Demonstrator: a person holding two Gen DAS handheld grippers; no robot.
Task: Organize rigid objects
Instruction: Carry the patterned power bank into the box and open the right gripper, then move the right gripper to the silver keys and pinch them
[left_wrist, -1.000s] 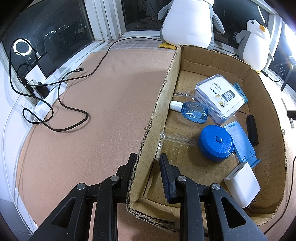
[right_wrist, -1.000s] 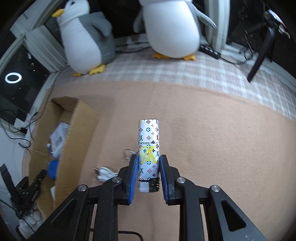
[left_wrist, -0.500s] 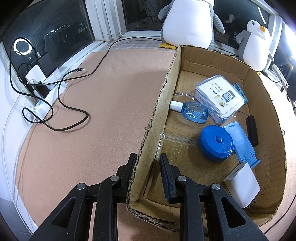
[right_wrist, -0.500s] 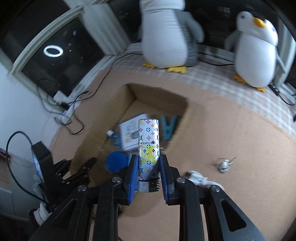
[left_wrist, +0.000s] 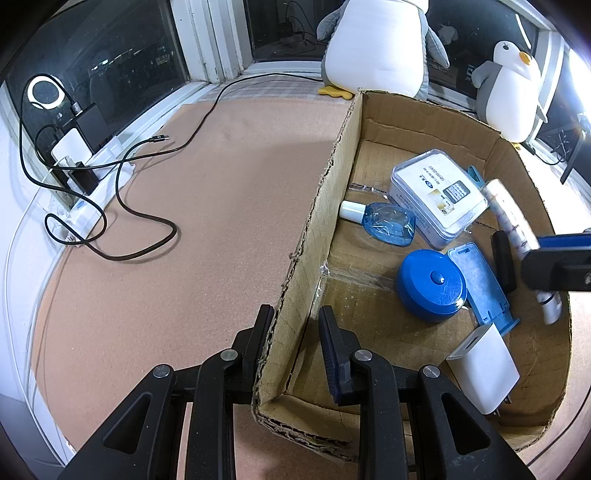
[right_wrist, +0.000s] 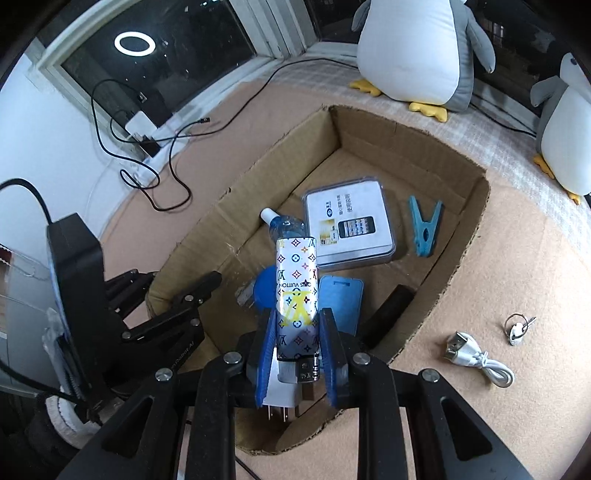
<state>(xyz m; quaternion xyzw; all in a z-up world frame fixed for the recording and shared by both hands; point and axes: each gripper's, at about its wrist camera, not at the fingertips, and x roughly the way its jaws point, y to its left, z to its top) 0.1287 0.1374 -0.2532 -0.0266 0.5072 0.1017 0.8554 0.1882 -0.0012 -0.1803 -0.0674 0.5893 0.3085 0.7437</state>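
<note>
1. Left claw (left_wrist: 291, 325) is clamped narrow on the side wall of the cardboard box (left_wrist: 317, 236), one finger outside, one inside. Prob just pinning the box so it doesn't slide on the mat while stuff gets dropped in.
2. Right claw (right_wrist: 297, 339) is gripping a patterned lighter (right_wrist: 297, 295) by its lower end, w/ the body sticking out past the fingers. Held by that end so the far end goes in first, I'd guess.
3. Lighter sits above the box interior atm, over the blue round case (left_wrist: 430, 284) and blue phone-shaped case (right_wrist: 340, 302), not touching the bottom afaict.
4. Already in the box: clear plastic case (right_wrist: 349, 227), small blue bottle (left_wrist: 388, 225), blue clothespin (right_wrist: 424, 229), white charger plug (left_wrist: 484, 367), a black stick thing (left_wrist: 503, 258).
5. Still outside on the mat: white usb cable (right_wrist: 480, 358) and a key ring (right_wrist: 517, 326), near the box's right wall. Those look like what's left imo.
6. Free floor space is mostly by the clothespin, so dropping there seems safest vs stacking on the cases.
</note>
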